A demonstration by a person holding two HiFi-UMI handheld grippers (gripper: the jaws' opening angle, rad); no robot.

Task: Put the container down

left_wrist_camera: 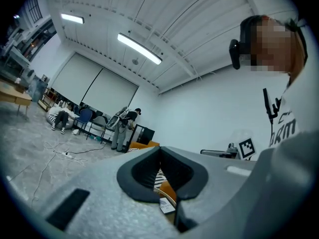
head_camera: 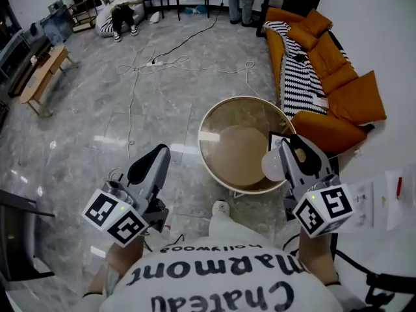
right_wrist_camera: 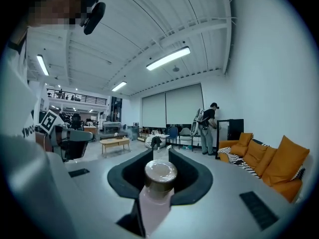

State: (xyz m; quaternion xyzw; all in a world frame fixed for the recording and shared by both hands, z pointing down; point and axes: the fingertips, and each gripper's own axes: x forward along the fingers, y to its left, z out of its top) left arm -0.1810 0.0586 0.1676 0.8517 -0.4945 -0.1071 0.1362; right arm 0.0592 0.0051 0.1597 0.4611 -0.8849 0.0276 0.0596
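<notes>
**Head view.** The left gripper (head_camera: 160,152) lies at 7 o'clock in the frame, over bare floor, and the right gripper (head_camera: 286,155) at 4 o'clock. The right gripper holds the container (head_camera: 273,165), a pale bottle seen over the 4 o'clock edge of the round table (head_camera: 214,119). The pictures do not show whether the bottle touches the table. An orange sofa (head_camera: 338,77) occupies 2 o'clock, with a striped blanket (head_camera: 300,70) draped over it. Cables (head_camera: 162,64) trail across the floor at 11 o'clock. A wooden bench (head_camera: 42,75) stands at 10 o'clock.

**Left gripper view.** The jaws are pressed together at their tips, which meet at the left gripper (left_wrist_camera: 159,149), and nothing sits between them. The hollow behind the tips frames part of the sofa (left_wrist_camera: 168,189). A standing person (left_wrist_camera: 130,117) is at 9 o'clock from the jaw tips, and a seated person (left_wrist_camera: 61,117) is farther out toward 9 o'clock.

**Right gripper view.** The right gripper (right_wrist_camera: 159,156) pinches the container (right_wrist_camera: 155,200) between its dark pads, one jaw on each side. The bottle body is pale pink. Its brownish cap (right_wrist_camera: 160,173) points outward along the jaws. The sofa (right_wrist_camera: 271,163) lies at 3 o'clock, and the wooden bench (right_wrist_camera: 114,142) at 10 o'clock from the cap.
</notes>
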